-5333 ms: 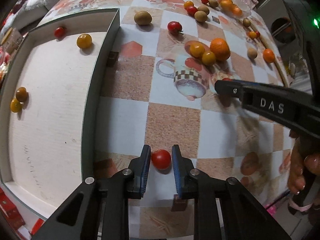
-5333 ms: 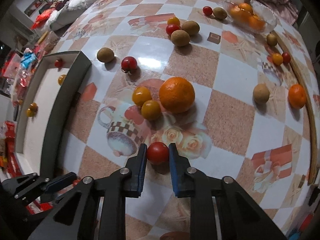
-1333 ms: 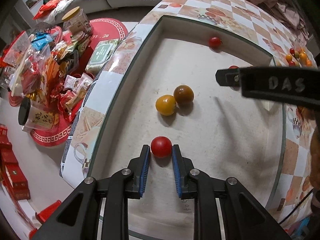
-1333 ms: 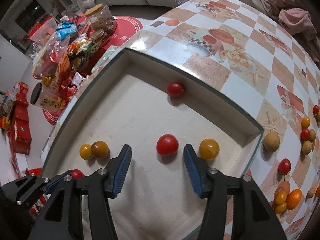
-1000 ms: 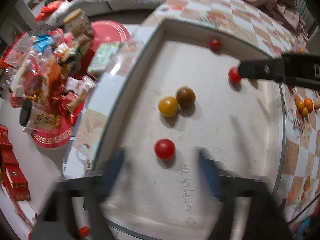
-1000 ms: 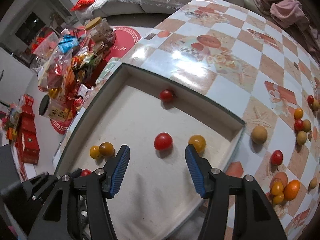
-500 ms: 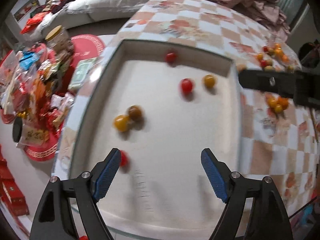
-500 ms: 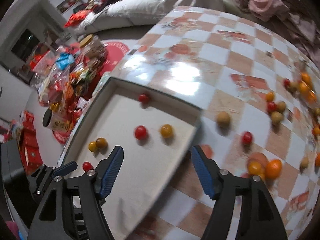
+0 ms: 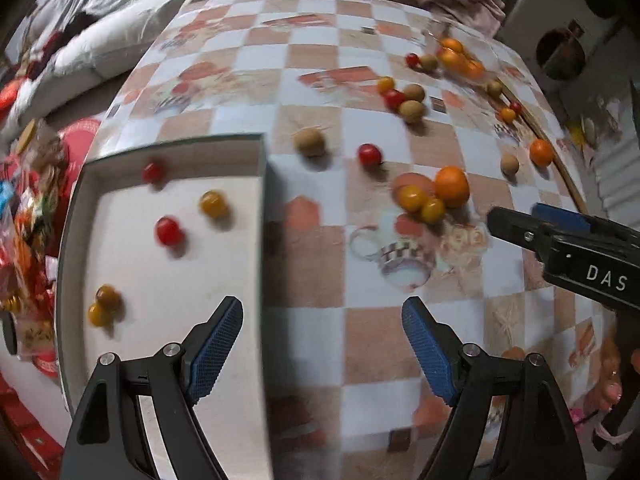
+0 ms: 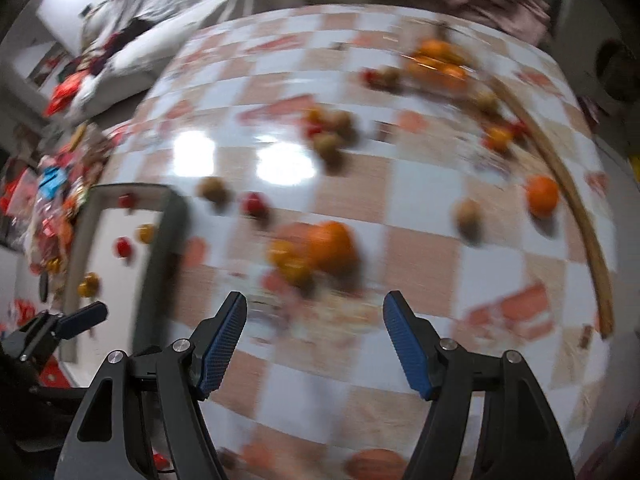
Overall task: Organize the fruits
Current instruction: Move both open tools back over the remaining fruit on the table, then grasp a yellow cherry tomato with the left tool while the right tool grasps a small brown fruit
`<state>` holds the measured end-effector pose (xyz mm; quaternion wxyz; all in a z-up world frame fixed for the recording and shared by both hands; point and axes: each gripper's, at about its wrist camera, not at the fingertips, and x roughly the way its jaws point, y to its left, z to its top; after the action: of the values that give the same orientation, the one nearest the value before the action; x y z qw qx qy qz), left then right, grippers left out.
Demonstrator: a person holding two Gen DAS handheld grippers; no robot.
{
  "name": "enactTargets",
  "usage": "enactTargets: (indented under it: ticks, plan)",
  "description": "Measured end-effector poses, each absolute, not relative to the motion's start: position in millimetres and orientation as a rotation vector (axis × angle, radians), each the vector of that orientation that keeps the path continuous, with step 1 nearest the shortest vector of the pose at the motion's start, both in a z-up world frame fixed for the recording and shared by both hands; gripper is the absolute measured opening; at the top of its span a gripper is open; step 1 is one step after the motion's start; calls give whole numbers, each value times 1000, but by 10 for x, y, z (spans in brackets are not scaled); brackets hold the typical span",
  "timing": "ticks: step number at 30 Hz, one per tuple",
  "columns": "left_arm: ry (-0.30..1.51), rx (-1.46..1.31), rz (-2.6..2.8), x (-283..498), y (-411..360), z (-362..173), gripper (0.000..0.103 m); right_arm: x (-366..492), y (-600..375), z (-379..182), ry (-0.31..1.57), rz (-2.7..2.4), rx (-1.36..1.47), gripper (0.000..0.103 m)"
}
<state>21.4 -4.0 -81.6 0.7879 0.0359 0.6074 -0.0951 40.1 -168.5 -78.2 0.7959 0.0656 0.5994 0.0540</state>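
A shallow grey-rimmed tray (image 9: 262, 200) on the left holds several small tomatoes: red ones (image 9: 167, 231), a yellow one (image 9: 213, 204) and a yellow-brown pair (image 9: 102, 308). My left gripper (image 9: 322, 344) hangs open and empty over the tray's right wall and the checkered tablecloth. On the cloth lie an orange (image 9: 452, 186) with two yellow tomatoes (image 9: 412, 197), a red tomato (image 9: 369, 154) and a brown fruit (image 9: 309, 142). My right gripper (image 10: 314, 340) is open and empty above the cloth, just short of the orange (image 10: 332, 244). The right wrist view is blurred.
More small fruits (image 9: 404, 96) and a glass bowl of oranges (image 9: 456, 56) sit at the far side. A lone orange (image 9: 541, 152) lies near the table's right edge. Snack packets (image 9: 28, 208) crowd the floor left of the tray. A hand (image 9: 612, 384) holds the right gripper.
Both grippers have swung away from the tray's inside toward the fruit on the cloth. The left jaws let go of a red tomato and opened wide; the right jaws widened a little.
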Motion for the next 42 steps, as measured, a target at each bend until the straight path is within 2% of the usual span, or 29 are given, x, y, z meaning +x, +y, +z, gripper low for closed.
enactTargets:
  ticks: [10, 12, 13, 16, 17, 18, 26, 27, 28, 29, 30, 37, 42]
  plan:
    - [1313, 69, -230, 389, -607, -1062, 82, 452, -2391, -1056, 1325, 6, 162, 74]
    - [1312, 66, -226, 426, -694, -1098, 74, 504, -2432, -1095, 1324, 11, 151, 74]
    - [1319, 64, -225, 454, -736, -1124, 67, 524, -2438, -1105, 1322, 15, 148, 72]
    - [1338, 44, -212, 538, -834, -1213, 65, 645, -2445, -1159, 1313, 39, 122, 64]
    - [1342, 39, -207, 563, -861, -1239, 57, 686, -2449, -1184, 1314, 45, 115, 60]
    - [1350, 35, -201, 593, -886, -1268, 54, 735, -2454, -1216, 1317, 47, 106, 58]
    - [1339, 25, -154, 736, -1007, -1328, 53, 1009, -2466, -1280, 1283, 52, 73, 56]
    - [1335, 27, -152, 755, -1020, -1330, 53, 1036, -2459, -1282, 1279, 52, 69, 53]
    - [1332, 30, -148, 770, -1038, -1329, 49, 1051, -2453, -1280, 1274, 51, 62, 44]
    - [1329, 37, -141, 782, -1050, -1330, 39, 1067, -2446, -1277, 1269, 49, 54, 31]
    - [1328, 51, -126, 791, -1059, -1329, 37, 1082, -2443, -1274, 1265, 47, 47, 26]
    - [1333, 5, -187, 740, -944, -1273, 22, 1037, -2523, -1237, 1266, 63, 90, 26]
    - [1346, 0, -243, 608, -798, -1216, 22, 892, -2546, -1192, 1274, 70, 129, 26]
